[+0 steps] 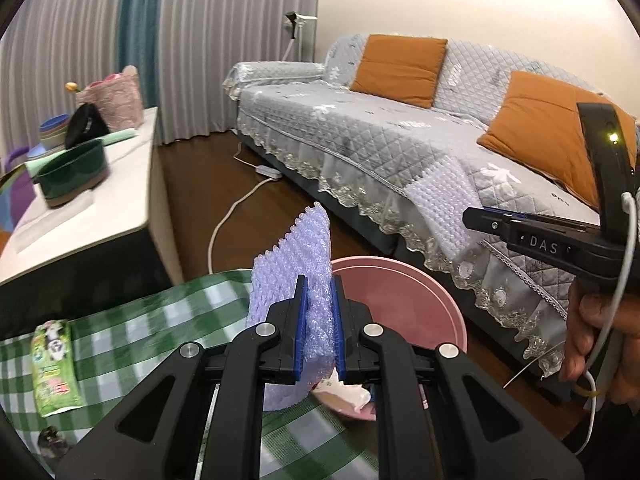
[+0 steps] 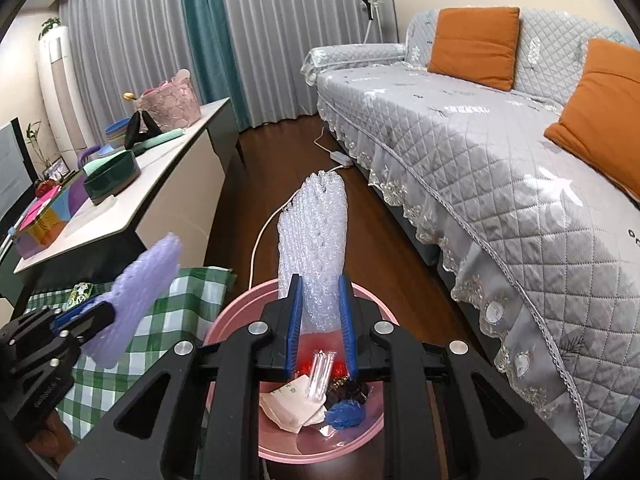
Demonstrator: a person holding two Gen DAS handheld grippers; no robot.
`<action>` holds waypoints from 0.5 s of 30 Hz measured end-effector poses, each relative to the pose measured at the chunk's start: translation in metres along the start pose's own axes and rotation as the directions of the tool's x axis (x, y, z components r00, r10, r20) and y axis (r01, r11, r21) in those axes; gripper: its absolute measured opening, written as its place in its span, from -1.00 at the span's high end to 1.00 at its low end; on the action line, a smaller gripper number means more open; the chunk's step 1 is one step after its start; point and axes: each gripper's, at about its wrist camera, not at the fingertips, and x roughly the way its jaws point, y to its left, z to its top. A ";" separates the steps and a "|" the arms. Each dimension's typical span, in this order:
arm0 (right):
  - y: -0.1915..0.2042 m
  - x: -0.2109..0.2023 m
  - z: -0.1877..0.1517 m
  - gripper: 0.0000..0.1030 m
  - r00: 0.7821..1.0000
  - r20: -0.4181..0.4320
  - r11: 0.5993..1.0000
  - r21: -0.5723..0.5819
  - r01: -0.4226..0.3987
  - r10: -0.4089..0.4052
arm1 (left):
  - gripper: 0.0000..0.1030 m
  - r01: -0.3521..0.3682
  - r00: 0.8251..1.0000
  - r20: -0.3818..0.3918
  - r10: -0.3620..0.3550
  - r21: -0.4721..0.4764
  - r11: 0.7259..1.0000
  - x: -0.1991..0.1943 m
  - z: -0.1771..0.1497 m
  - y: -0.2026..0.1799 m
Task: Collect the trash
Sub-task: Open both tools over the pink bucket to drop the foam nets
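My left gripper [image 1: 319,320] is shut on a purple bubble-wrap sheet [image 1: 294,256], held upright beside the pink basin [image 1: 404,304]. It also shows at the left of the right wrist view [image 2: 132,292]. My right gripper [image 2: 320,312] is shut on a clear white bubble-wrap sheet [image 2: 314,240], held upright over the pink basin [image 2: 240,320]. The basin holds paper, a blue wrapper [image 2: 346,414] and other scraps. A green snack packet [image 1: 54,364] lies on the green checked cloth [image 1: 160,320].
A grey-covered sofa [image 2: 480,140] with orange cushions runs along the right. A white cabinet [image 2: 160,184] with a green tub [image 2: 112,178] and pink basket stands at left. A white cable [image 2: 264,232] lies on the wooden floor.
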 end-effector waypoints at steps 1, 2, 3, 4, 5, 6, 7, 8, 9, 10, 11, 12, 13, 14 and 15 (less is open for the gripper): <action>-0.001 0.001 -0.001 0.64 1.000 -0.002 1.000 -0.001 0.003 -0.003 | 0.78 0.005 1.000 -0.003 -0.005 0.001 1.000 0.003 0.001 -0.001; -0.002 0.002 -0.002 0.64 1.000 -0.006 1.000 -0.003 0.006 -0.006 | 0.78 0.012 1.000 -0.008 -0.012 0.002 1.000 0.008 0.001 -0.004; -0.002 0.003 -0.002 0.64 1.000 -0.010 1.000 -0.004 0.009 -0.009 | 0.78 0.016 1.000 -0.010 -0.016 0.002 1.000 0.011 0.002 -0.007; -0.003 0.005 -0.003 0.64 1.000 -0.016 1.000 -0.007 0.013 -0.014 | 0.78 0.021 1.000 -0.013 -0.021 0.001 1.000 0.014 0.002 -0.009; -0.003 0.007 -0.004 0.64 1.000 -0.021 1.000 -0.009 0.016 -0.017 | 0.78 0.027 0.999 -0.017 -0.027 0.001 1.000 0.017 0.003 -0.011; -0.004 0.009 -0.005 0.64 0.999 -0.029 1.000 -0.010 0.020 -0.021 | 0.78 0.031 0.999 -0.020 -0.031 0.001 1.000 0.019 0.004 -0.012; -0.004 0.010 -0.006 0.64 0.999 -0.035 1.000 -0.009 0.023 -0.023 | 0.78 0.034 0.999 -0.022 -0.034 0.002 0.999 0.022 0.004 -0.012; -0.005 0.012 -0.007 0.63 0.999 -0.042 1.000 -0.008 0.025 -0.026 | 0.78 0.038 0.999 -0.024 -0.038 0.003 0.999 0.024 0.004 -0.014; -0.006 0.013 -0.007 0.57 0.998 -0.050 1.000 -0.007 0.026 -0.027 | 0.78 0.049 0.998 -0.027 -0.049 0.005 0.999 0.027 0.005 -0.016; -0.006 0.015 -0.008 0.54 0.998 -0.058 1.000 -0.005 0.029 -0.029 | 0.77 0.063 0.998 -0.031 -0.063 0.008 0.998 0.029 0.006 -0.018; -0.007 0.016 -0.008 0.47 0.997 -0.066 1.000 -0.001 0.030 -0.030 | 0.76 0.075 0.997 -0.036 -0.075 0.012 0.997 0.030 0.007 -0.019; -0.008 0.017 -0.009 0.19 0.997 -0.071 0.999 0.003 0.037 -0.037 | 0.69 0.085 0.996 -0.040 -0.084 0.018 0.996 0.032 0.008 -0.021; -0.010 0.017 -0.009 -0.06 0.996 -0.070 0.999 0.009 0.046 -0.046 | 0.54 0.093 0.995 -0.042 -0.092 0.024 0.995 0.033 0.009 -0.023; -0.012 0.016 -0.009 -0.11 0.996 -0.065 0.998 0.020 0.057 -0.056 | 0.47 0.091 0.995 -0.038 -0.090 0.031 0.995 0.033 0.010 -0.023; -0.014 0.015 -0.009 -0.13 0.996 -0.062 0.998 0.032 0.063 -0.061 | 0.44 0.083 0.996 -0.033 -0.082 0.034 0.996 0.031 0.010 -0.023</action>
